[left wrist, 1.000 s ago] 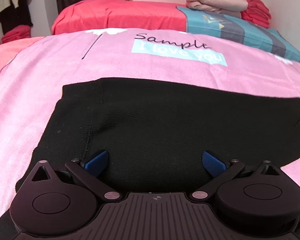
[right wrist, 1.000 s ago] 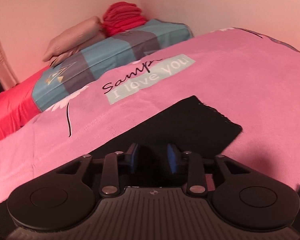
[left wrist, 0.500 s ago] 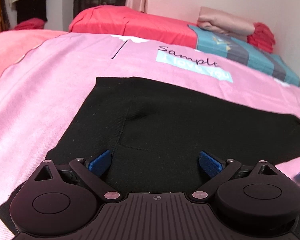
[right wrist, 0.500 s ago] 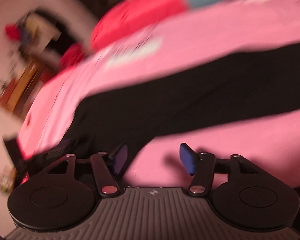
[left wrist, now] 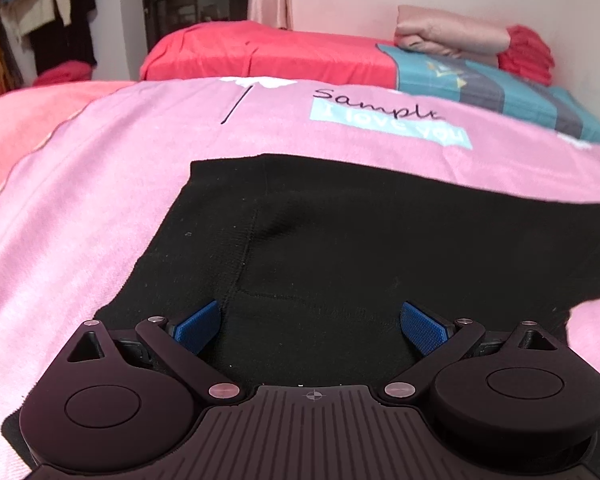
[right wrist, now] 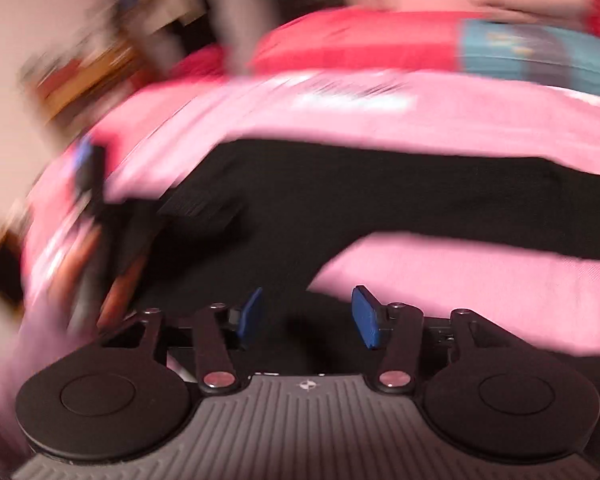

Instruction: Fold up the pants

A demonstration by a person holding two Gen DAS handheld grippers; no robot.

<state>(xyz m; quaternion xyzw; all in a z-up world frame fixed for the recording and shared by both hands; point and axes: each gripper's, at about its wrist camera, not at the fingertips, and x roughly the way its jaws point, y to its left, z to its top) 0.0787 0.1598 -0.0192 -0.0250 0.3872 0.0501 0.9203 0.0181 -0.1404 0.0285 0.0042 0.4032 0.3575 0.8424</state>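
— Where are the pants?
— The black pants [left wrist: 340, 240] lie flat across the middle of the pink blanket [left wrist: 100, 200] on the bed, one leg running toward its right edge.
— And the left gripper [left wrist: 312, 326]?
— Over the waist end, jaws spread wide, nothing held.
— The right gripper [right wrist: 308, 316]?
— That view is blurred; its jaws stand partly apart over the near edge of the cloth, gripping nothing.

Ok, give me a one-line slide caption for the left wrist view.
Left gripper, jaws wide open, poised over black pants spread flat on a pink blanket.
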